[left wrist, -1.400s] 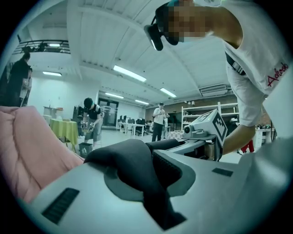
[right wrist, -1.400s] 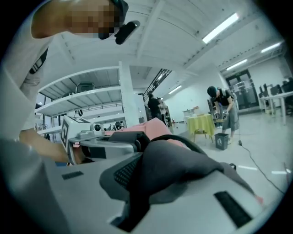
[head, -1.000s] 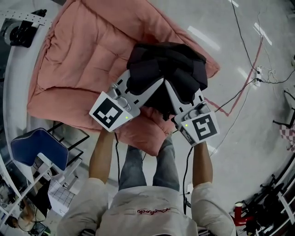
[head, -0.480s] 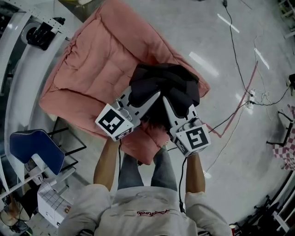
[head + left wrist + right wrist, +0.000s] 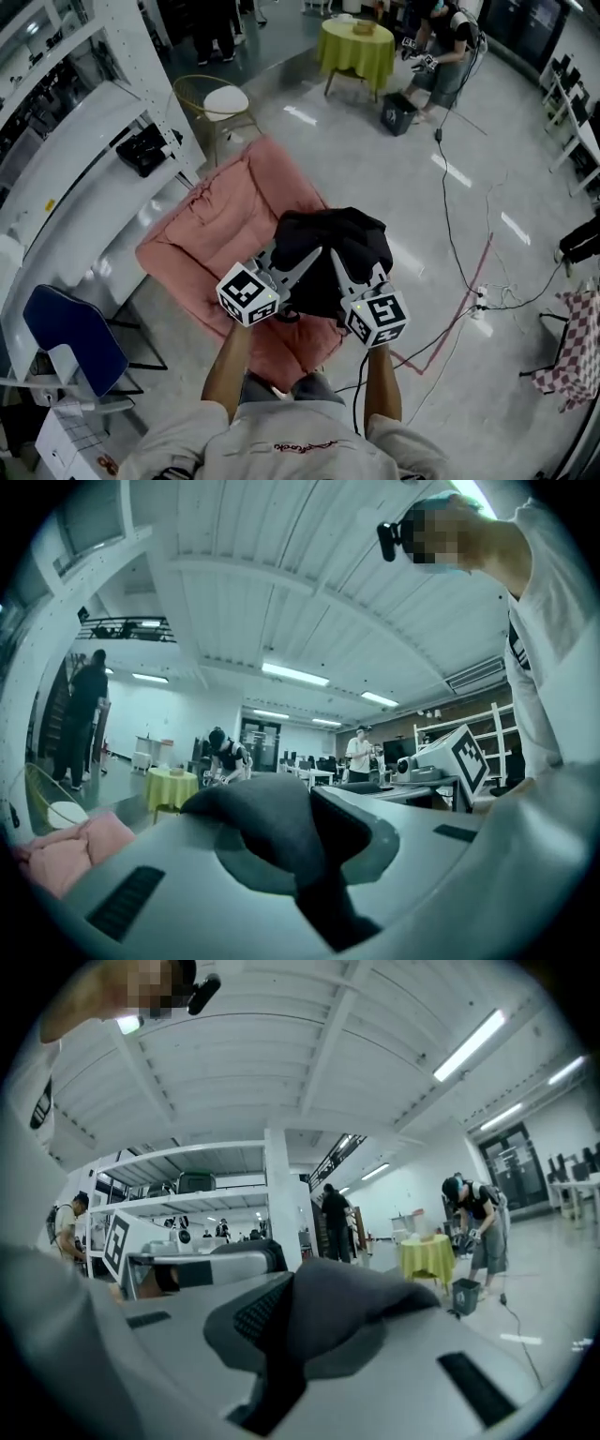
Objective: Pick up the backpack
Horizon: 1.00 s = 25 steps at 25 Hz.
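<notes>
The black backpack (image 5: pixel 335 251) hangs in the air above the pink cushion (image 5: pixel 211 234), bunched up and held from my side. My left gripper (image 5: pixel 302 269) is shut on a fold of its dark fabric (image 5: pixel 270 825), which fills the jaws in the left gripper view. My right gripper (image 5: pixel 343 272) is shut on another fold of the fabric (image 5: pixel 349 1309), seen close up in the right gripper view. Both grippers (image 5: pixel 314 860) (image 5: pixel 286 1340) point level and sit side by side, their marker cubes towards me. The bag's lower part is hidden behind the grippers.
White shelving (image 5: pixel 80 169) runs along the left, with a blue chair (image 5: pixel 67 336) near me. A white round chair (image 5: pixel 225 101) stands behind the cushion. Farther off are a yellow-clothed table (image 5: pixel 358 47), a black bin (image 5: pixel 398 112) and a bent-over person (image 5: pixel 445 37). Cables (image 5: pixel 464 305) cross the floor at right.
Both grippers have risen together with the backpack, lifting it off the pink cushion. The head view has tipped up and now takes in much more of the room.
</notes>
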{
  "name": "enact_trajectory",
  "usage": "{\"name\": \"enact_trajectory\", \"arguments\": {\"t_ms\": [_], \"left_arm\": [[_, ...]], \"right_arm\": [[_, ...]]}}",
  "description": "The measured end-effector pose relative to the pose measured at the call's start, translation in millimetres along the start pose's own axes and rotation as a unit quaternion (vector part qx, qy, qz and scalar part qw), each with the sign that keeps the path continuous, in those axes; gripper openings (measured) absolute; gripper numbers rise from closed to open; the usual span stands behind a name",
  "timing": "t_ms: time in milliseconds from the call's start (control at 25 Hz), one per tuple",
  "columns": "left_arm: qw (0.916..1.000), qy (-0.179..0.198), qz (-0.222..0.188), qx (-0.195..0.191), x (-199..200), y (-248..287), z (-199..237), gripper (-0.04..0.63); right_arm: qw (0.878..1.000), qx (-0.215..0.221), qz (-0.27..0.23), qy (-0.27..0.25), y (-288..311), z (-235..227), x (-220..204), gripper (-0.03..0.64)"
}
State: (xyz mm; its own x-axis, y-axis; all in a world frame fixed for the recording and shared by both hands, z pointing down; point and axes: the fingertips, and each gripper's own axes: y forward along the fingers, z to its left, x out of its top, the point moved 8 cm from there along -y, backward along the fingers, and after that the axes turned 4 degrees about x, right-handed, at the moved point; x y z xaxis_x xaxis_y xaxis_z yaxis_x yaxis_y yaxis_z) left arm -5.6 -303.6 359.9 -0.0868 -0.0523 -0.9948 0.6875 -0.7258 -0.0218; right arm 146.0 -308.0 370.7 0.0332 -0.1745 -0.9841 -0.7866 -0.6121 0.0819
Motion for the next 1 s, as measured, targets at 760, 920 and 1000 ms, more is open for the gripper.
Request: {"name": "enact_trajectory", "arguments": {"t_ms": [760,920,1000], "left_arm": [[0.9998,0.004,-0.020,-0.002,92,-71,-46,0.052],[0.9995,0.002,-0.020,-0.023,91,-109,-63,0.052],[0.9994,0.003,-0.016,-0.032,90,-127,-67,0.052]], "right_arm": [[1.000,-0.012,-0.023,-0.006,-39,92,77,0.049],[0.999,-0.034,-0.024,-0.007,-57,135,70,0.049],[0.999,-0.043,-0.025,-0.005,-60,155,66,0.049]]}}
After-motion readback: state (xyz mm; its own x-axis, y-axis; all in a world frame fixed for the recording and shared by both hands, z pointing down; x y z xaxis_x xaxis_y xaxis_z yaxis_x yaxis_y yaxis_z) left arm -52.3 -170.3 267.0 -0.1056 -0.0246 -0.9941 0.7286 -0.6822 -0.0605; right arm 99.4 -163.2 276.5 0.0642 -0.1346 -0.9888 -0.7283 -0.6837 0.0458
